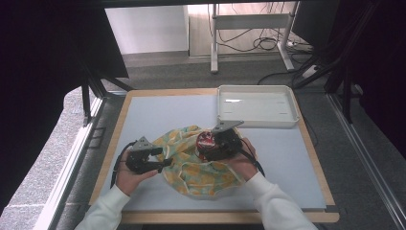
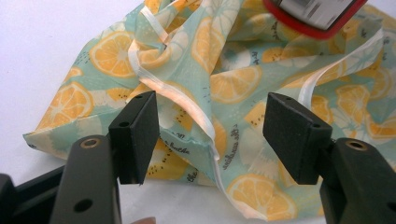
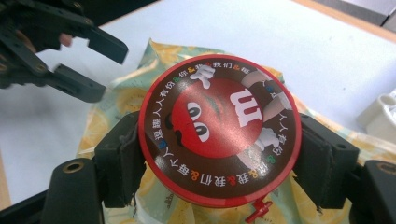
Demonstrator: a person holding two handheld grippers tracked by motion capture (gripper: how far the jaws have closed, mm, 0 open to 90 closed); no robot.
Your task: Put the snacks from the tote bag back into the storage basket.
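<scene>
Work in hand: we judge that the round tin is being taken out of the lemon-print drawstring bag, or put into it; the frames do not settle which.
Right gripper: our two pads clamp the round tin by its rim, one on each side of the disc. The right gripper view shows the rim seated against both pads, with the printed lid facing the camera.
Left gripper: the jaws stand apart and press on nothing. Between and just beyond the fingertips lies a folded edge of the bag with its pale ribbon hem.
Tin, place: between the right fingers, held just above the bag's cloth. From the left fingers it lies straight ahead and a little higher, near but not touching; its red rim shows at the top of the left gripper view.
Bag, place: spread and rumpled on the grey table, directly under the right fingers and directly ahead of the left ones.
Deciding relation: the tin is a flat disc, so it has no long axis across its face; its thin axis runs at right angles to the line between our right pads. The right hand holds it; the left is the nearer hand for the cloth.
Next move, our judgement: the left fingers must close on the hem ahead of them to steady the bag while the right carries the tin.
Risk: loose cloth could snag on the tin's small red tab.
White tray: well beyond the right fingers, empty.
</scene>
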